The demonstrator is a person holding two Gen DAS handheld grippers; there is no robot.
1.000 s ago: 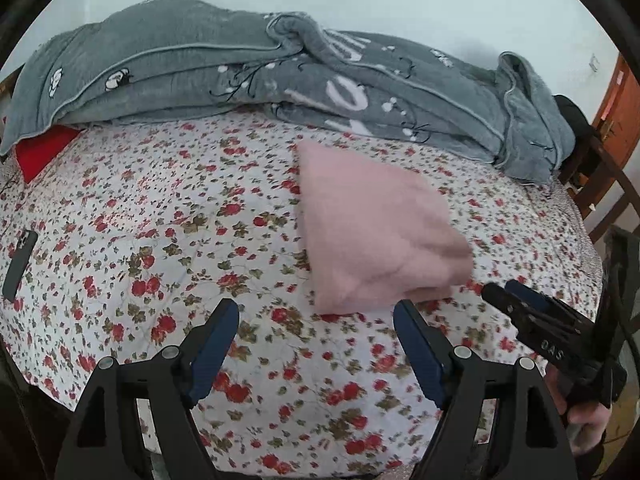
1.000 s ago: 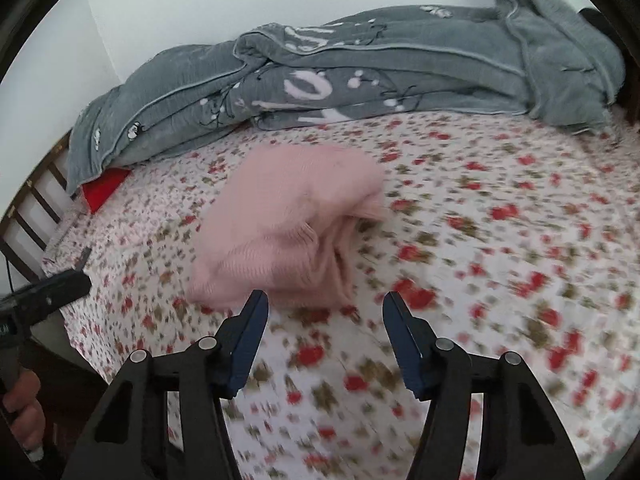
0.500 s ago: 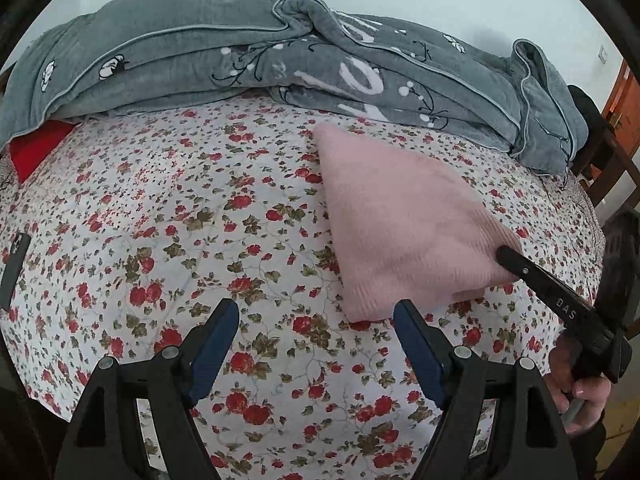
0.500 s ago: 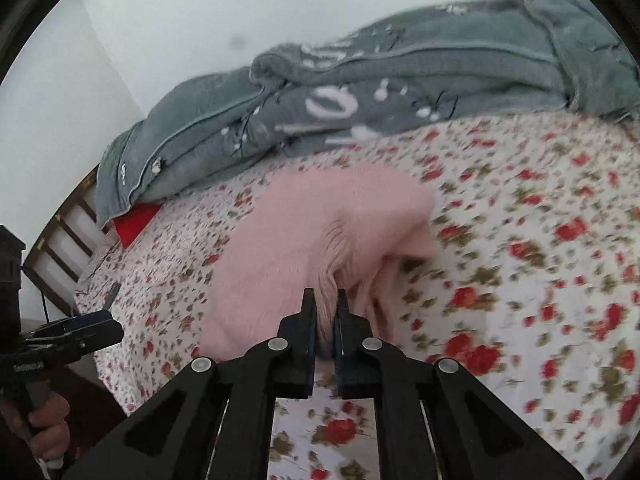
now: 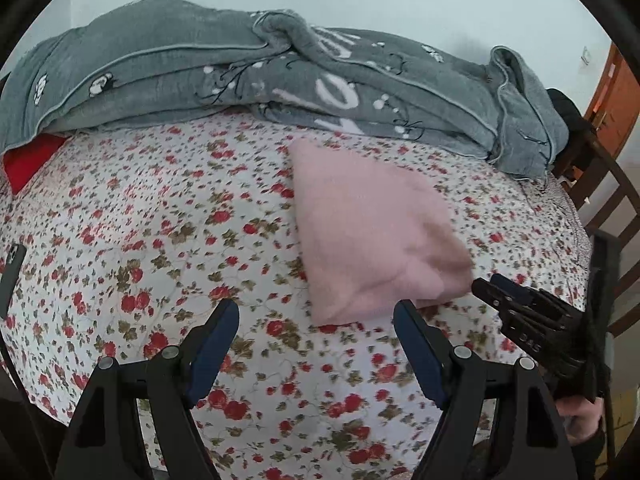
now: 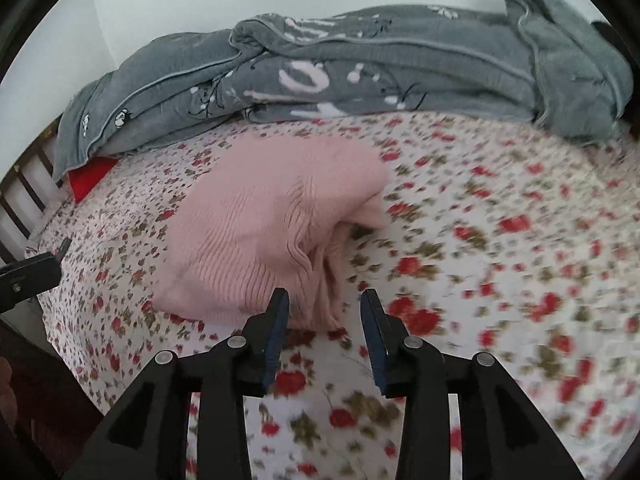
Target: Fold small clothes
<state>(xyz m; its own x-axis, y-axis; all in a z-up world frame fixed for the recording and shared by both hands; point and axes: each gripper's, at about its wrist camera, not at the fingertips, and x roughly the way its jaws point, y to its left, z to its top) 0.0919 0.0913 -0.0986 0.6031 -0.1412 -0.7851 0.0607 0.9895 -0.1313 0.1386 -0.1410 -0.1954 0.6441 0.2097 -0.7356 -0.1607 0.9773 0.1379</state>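
Pink knit folded on the flowered bed, both grippers off it.

The pink sweater (image 6: 264, 232) lies in a folded bundle on the floral sheet (image 5: 160, 240), in front of the heaped grey blanket (image 5: 240, 72). The right gripper (image 6: 324, 300) sits just at its near corner, jaws opening, pads clear of the knit. The left gripper (image 5: 316, 316) hovers beside it, spread wide with only sheet between its fingers.
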